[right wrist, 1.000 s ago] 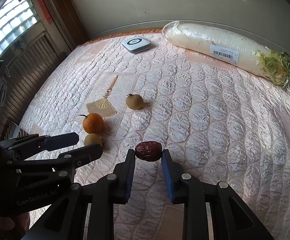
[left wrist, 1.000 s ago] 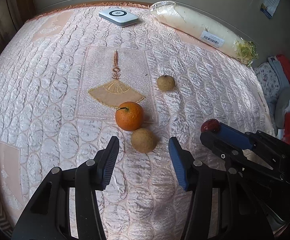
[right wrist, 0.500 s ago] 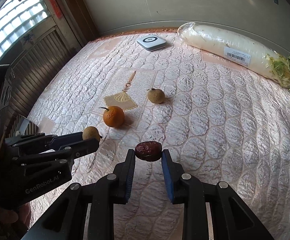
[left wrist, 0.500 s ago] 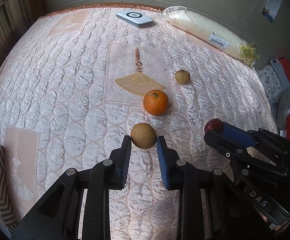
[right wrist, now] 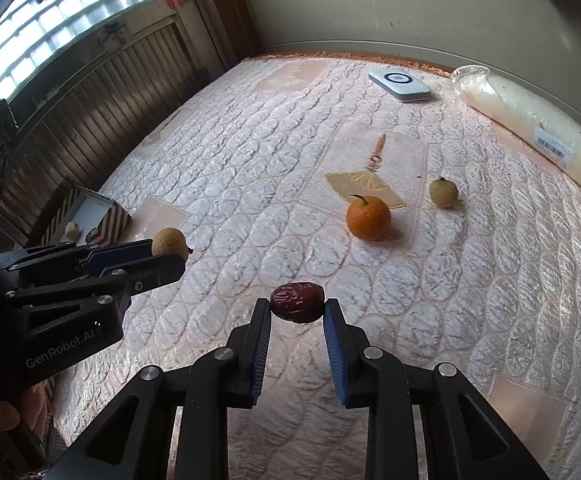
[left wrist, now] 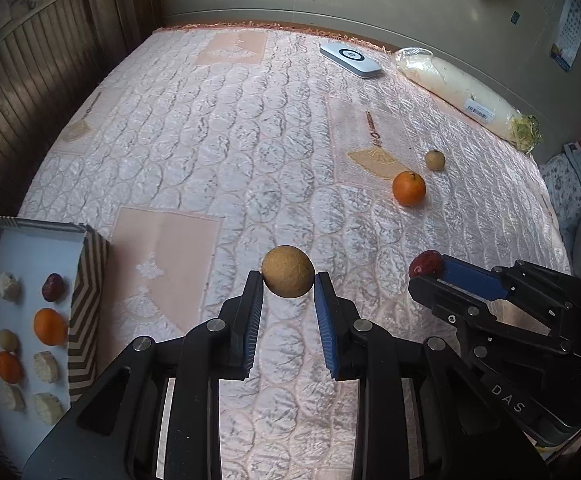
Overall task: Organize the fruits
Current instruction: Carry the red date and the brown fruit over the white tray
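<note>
My left gripper (left wrist: 288, 280) is shut on a round tan fruit (left wrist: 288, 271) and holds it above the quilted cloth; it also shows in the right wrist view (right wrist: 169, 242). My right gripper (right wrist: 297, 309) is shut on a dark red date (right wrist: 297, 307), also seen in the left wrist view (left wrist: 425, 263). An orange (right wrist: 368, 217) and a second small tan fruit (right wrist: 443, 192) lie on the cloth ahead. A striped box (left wrist: 88, 280) at the left holds several sorted fruits and pale pieces.
A wrapped white radish (left wrist: 466, 96) lies along the far right edge. A white flat device (left wrist: 350, 59) sits at the back. Wooden slatted panels (right wrist: 90, 112) run along the left. Clutter (left wrist: 578, 184) lies beyond the right edge.
My left gripper closed on the tan fruit beside the orange, lifted it and swung left, bringing the striped box into view. My right gripper kept holding the date and followed leftward.
</note>
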`<state>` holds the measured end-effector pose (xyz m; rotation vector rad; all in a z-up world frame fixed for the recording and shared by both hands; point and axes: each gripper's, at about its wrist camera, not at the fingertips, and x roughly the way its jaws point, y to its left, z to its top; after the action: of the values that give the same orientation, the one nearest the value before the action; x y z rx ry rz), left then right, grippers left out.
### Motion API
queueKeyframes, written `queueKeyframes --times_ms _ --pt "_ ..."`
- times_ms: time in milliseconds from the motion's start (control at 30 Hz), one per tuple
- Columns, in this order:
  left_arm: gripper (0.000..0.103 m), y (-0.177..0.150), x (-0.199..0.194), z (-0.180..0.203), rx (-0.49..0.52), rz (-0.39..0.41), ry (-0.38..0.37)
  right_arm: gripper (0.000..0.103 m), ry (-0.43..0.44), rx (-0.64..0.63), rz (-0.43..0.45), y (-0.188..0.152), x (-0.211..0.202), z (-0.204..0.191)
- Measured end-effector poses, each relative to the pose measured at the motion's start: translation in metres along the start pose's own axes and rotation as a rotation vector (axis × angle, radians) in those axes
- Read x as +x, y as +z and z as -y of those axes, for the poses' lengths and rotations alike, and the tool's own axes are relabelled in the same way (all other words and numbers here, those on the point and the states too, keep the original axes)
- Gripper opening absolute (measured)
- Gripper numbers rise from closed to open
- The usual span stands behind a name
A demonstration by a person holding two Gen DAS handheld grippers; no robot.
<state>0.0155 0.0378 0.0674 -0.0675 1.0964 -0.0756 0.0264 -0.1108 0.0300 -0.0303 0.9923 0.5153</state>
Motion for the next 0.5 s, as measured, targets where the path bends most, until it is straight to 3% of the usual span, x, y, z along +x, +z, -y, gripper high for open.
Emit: queueKeyframes --times_ms 500 --pt "0.026 -0.037 -0.046 -0.098 -0.135 0.044 0.101 0.026 0.075 -0.178 -0.022 0.011 0.016 -0.104"
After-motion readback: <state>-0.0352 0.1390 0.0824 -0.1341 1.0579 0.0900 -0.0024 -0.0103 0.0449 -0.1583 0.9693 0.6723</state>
